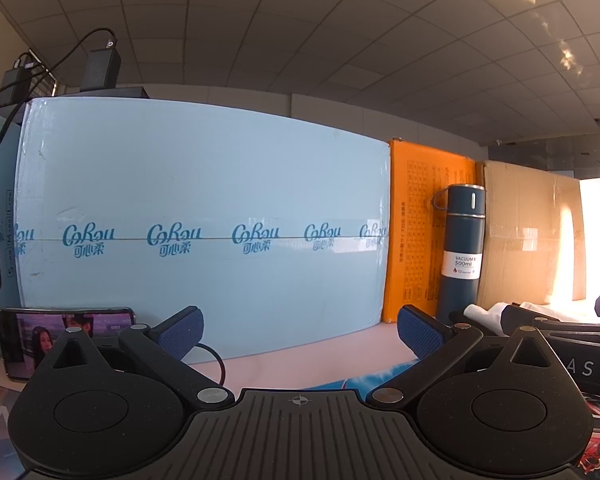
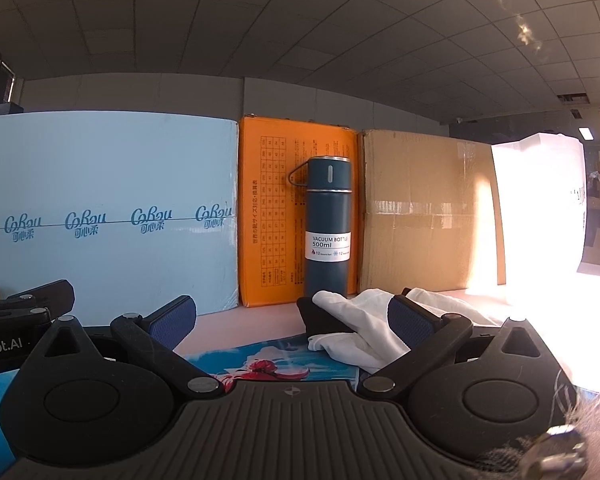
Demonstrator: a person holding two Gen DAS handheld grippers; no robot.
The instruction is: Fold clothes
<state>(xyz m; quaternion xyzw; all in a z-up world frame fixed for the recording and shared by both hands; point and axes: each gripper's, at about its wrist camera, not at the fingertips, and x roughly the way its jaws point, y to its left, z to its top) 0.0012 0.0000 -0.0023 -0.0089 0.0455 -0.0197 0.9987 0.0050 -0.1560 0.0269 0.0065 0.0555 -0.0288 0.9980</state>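
Left gripper: held low over the table with its 2 blue-padded fingers spread wide; nothing is held between them.
Right gripper: likewise spread wide and empty, level with the table; its left neighbour's black body is seen at the left edge of the right wrist view.
Clothes: a white cloth is crumpled on the table, just ahead and right of centre in the right wrist view, draped partly over a black item. The right-hand finger pad lies in front of it; contact cannot be told.
Printed mat: blue with a red figure, laid flat under both grippers.
Back edge: closed by a row of upright boxes, namely a pale blue box, an orange box and a brown carton.
Vacuum bottle: upright before the orange box, just behind the cloth.
Phone: propped at the left against the blue box, screen lit.
Open room: a strip of pink table lies bare between grippers and boxes.
Room: tiled ceiling; strong sunlight falls at the right.
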